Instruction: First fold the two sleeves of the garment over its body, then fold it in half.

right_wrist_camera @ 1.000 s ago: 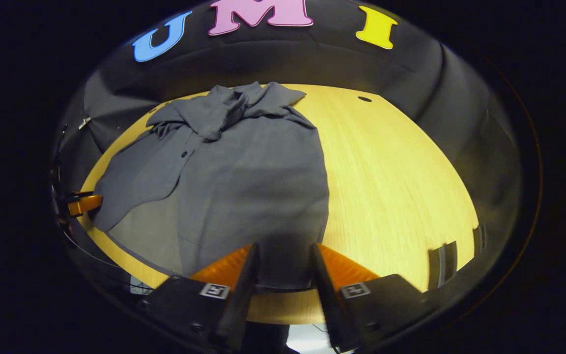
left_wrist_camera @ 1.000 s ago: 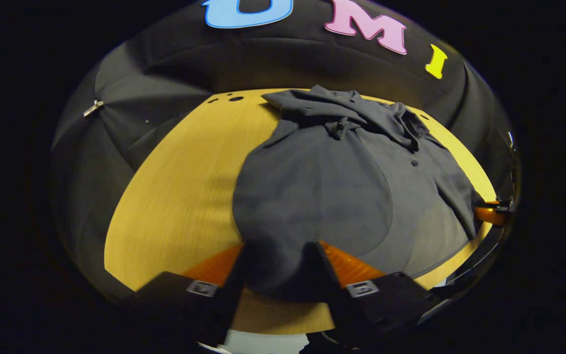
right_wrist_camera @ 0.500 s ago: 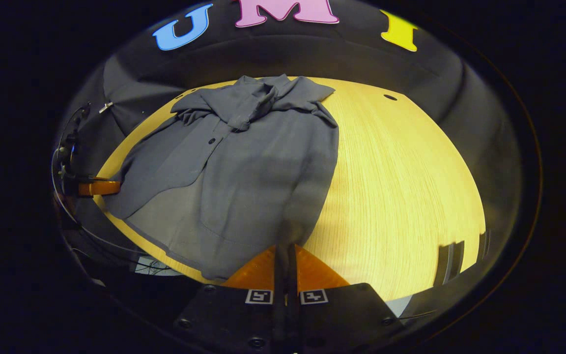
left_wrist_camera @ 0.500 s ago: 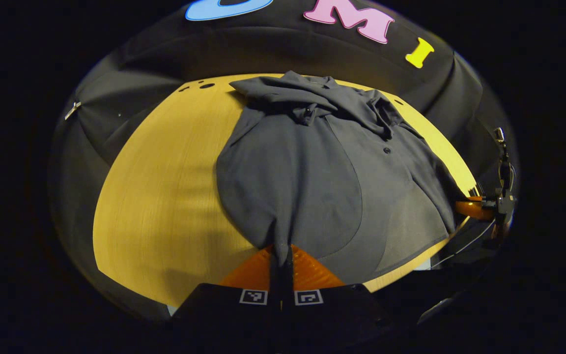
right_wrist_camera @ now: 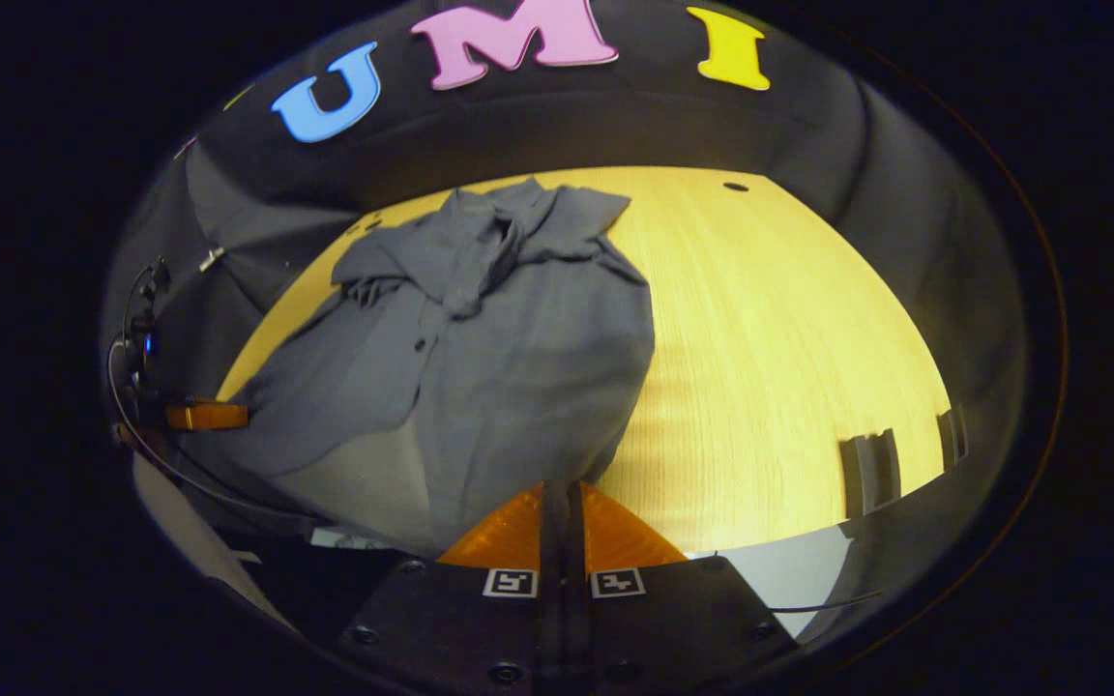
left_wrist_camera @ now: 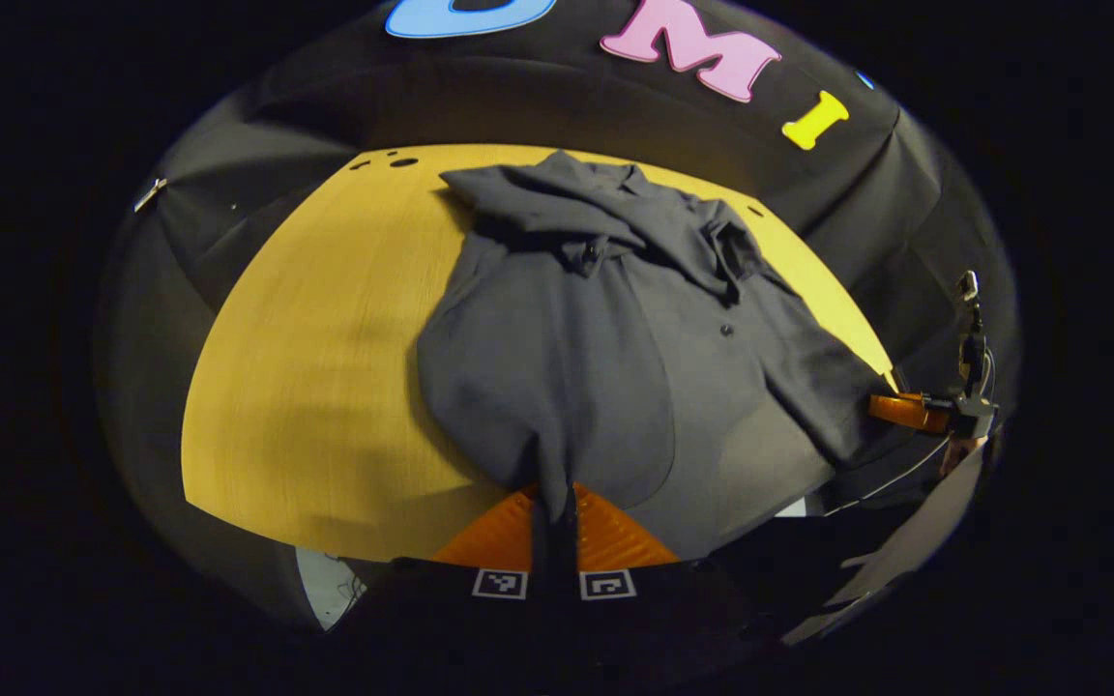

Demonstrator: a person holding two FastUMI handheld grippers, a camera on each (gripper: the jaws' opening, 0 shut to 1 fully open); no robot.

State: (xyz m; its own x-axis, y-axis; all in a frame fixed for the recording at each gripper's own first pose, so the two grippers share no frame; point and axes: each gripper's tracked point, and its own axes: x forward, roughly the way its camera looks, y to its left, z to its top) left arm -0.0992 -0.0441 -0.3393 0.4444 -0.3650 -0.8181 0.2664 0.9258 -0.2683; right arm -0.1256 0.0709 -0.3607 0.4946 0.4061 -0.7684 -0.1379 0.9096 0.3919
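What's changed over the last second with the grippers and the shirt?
Both the left gripper and the right gripper went from open to shut on the gray shirt at its near hem and have begun lifting it. The sleeves stay bunched at the collar end on the wooden table.

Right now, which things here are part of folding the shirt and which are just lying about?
Part of the job:
- grey shirt, sleeves bunched at the far end
- left claw, shut on the shirt's near hem
- right claw, shut on the hem too

Just there:
- wooden table
- holes in the table's far corner
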